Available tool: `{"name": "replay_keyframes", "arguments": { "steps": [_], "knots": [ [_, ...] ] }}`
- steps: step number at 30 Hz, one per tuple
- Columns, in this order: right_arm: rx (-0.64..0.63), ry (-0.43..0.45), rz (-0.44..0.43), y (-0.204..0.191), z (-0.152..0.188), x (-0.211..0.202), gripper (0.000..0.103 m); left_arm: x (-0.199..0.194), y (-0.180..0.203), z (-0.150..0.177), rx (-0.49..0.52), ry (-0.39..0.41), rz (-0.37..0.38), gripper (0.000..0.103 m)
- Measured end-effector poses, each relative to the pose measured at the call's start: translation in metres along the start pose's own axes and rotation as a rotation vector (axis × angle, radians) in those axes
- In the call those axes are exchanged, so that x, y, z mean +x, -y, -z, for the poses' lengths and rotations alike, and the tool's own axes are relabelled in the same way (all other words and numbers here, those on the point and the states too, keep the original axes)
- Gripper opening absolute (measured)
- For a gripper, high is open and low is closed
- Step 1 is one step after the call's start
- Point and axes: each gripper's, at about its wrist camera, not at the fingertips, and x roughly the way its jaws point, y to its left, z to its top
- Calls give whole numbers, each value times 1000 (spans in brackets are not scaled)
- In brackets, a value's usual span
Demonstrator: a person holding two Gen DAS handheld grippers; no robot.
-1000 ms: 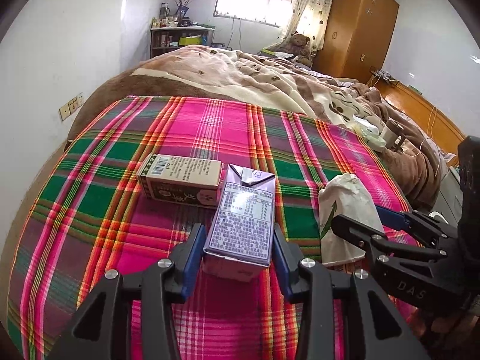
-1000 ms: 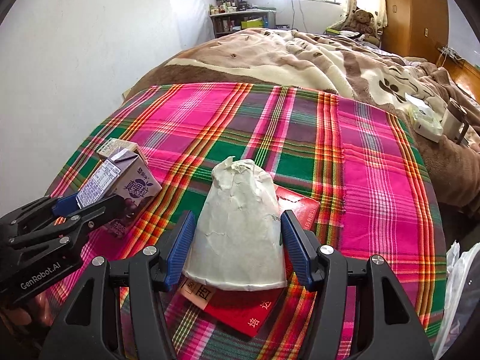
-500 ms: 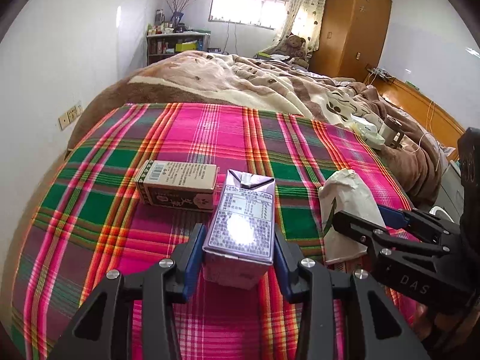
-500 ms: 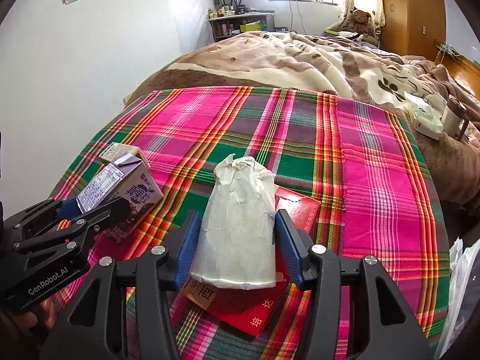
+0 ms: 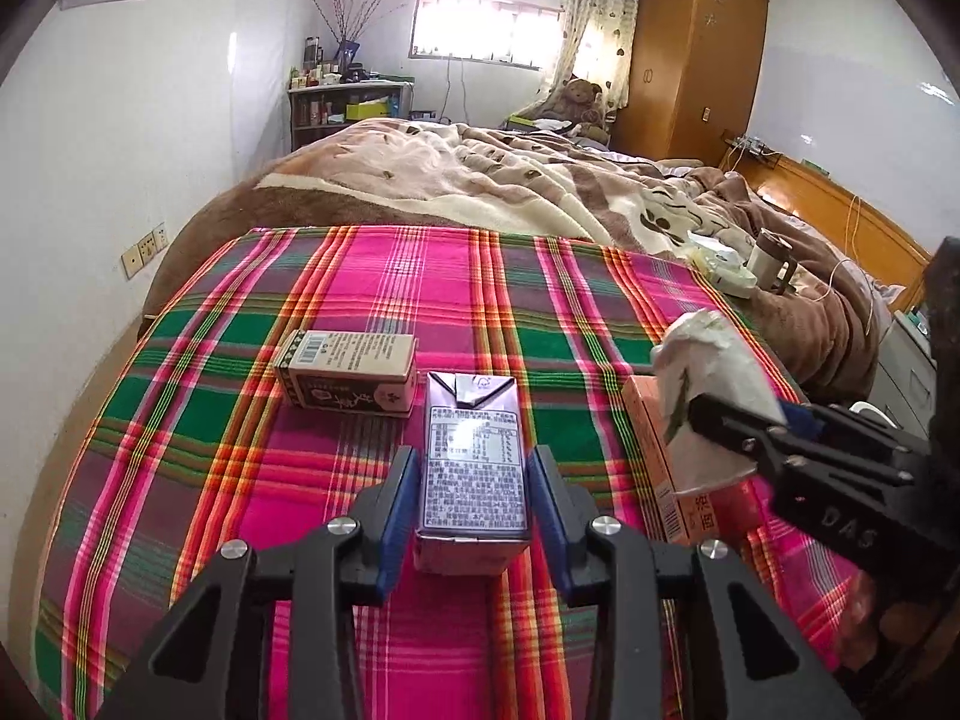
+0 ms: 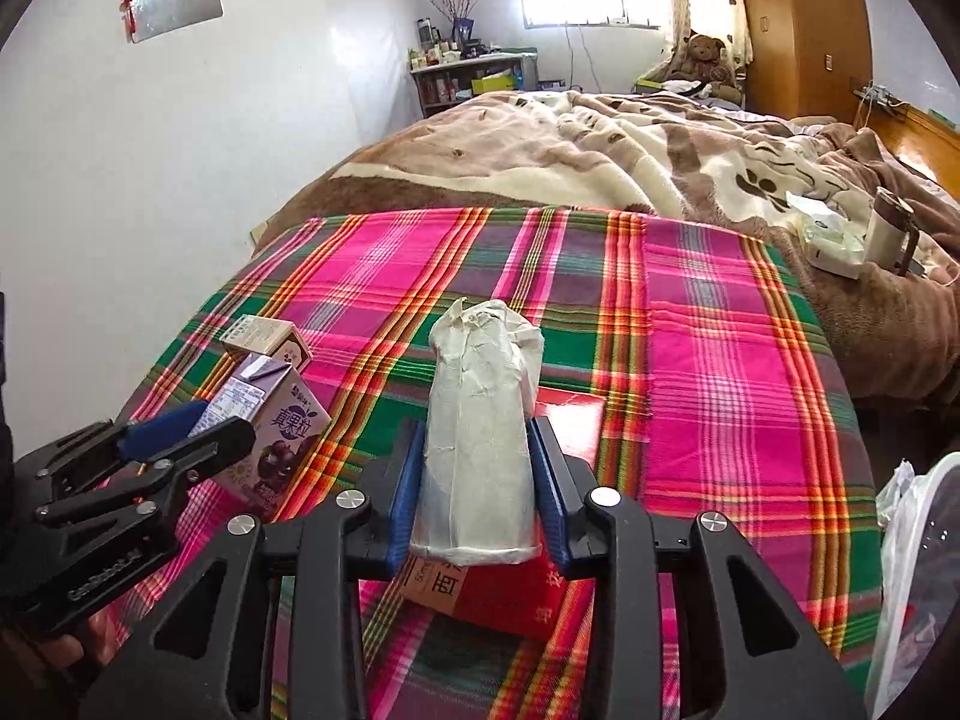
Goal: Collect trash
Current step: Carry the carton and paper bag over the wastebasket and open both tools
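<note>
My left gripper (image 5: 472, 501) is shut on a purple drink carton (image 5: 474, 462), held just above the plaid cloth (image 5: 210, 480). It also shows in the right wrist view (image 6: 270, 426). My right gripper (image 6: 477, 495) is shut on a crumpled white paper cup (image 6: 477, 420), squeezed narrow and lifted over a red box (image 6: 510, 594). The cup also shows in the left wrist view (image 5: 708, 384). A beige carton (image 5: 348, 372) lies on its side on the cloth behind the purple carton.
A bed with a brown blanket (image 5: 480, 180) lies beyond the cloth. A mug (image 6: 891, 234) and a white pack (image 6: 831, 240) rest on the blanket at right. A white plastic bag (image 6: 912, 570) hangs at the right edge. A white wall (image 5: 90, 180) runs along the left.
Both grippers have closed tighter and lifted. The paper cup is squeezed narrower, and the purple carton has risen off the cloth. The beige carton has not moved.
</note>
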Motion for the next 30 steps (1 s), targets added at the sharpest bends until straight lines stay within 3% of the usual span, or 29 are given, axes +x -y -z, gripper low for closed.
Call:
{"name": "replay_keyframes", "arguments": {
  "steps": [15,30],
  "knots": [
    [37,37,-6,14,0,-17,35,15,4,-2,19,-25,-21,39],
    [78,111,-9,35,9,-65,35,-54,54,1,76,87,42,38]
  ]
}}
